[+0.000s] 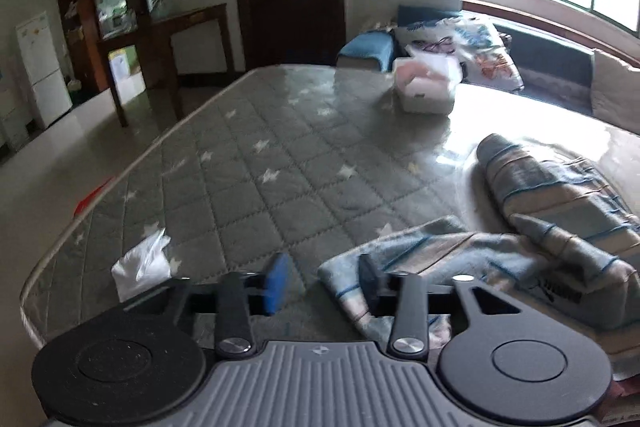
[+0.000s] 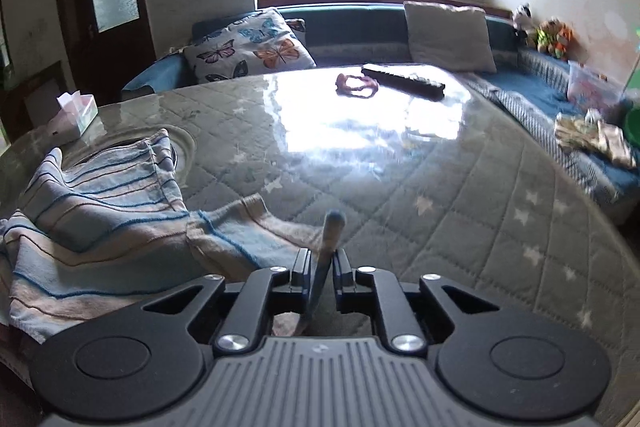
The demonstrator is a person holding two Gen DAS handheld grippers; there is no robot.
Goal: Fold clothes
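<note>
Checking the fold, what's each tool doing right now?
Left tool: open, holding nothing.
Right tool: shut on a fold of the striped garment.

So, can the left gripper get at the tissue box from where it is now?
Probably yes. The left gripper is open and empty, and bare table lies between it and the tissue box; the striped cloth lies to one side.

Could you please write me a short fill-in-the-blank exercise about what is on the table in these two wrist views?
1. The striped garment lies on a quilted table cover printed with white ____.
2. The cushion below the window is printed with ____.
3. The left gripper has its jaws ____, with nothing between them.
4. A fold of cloth stands between the jaws of the ____ gripper.

Missing words: stars; butterflies; open; right
</note>
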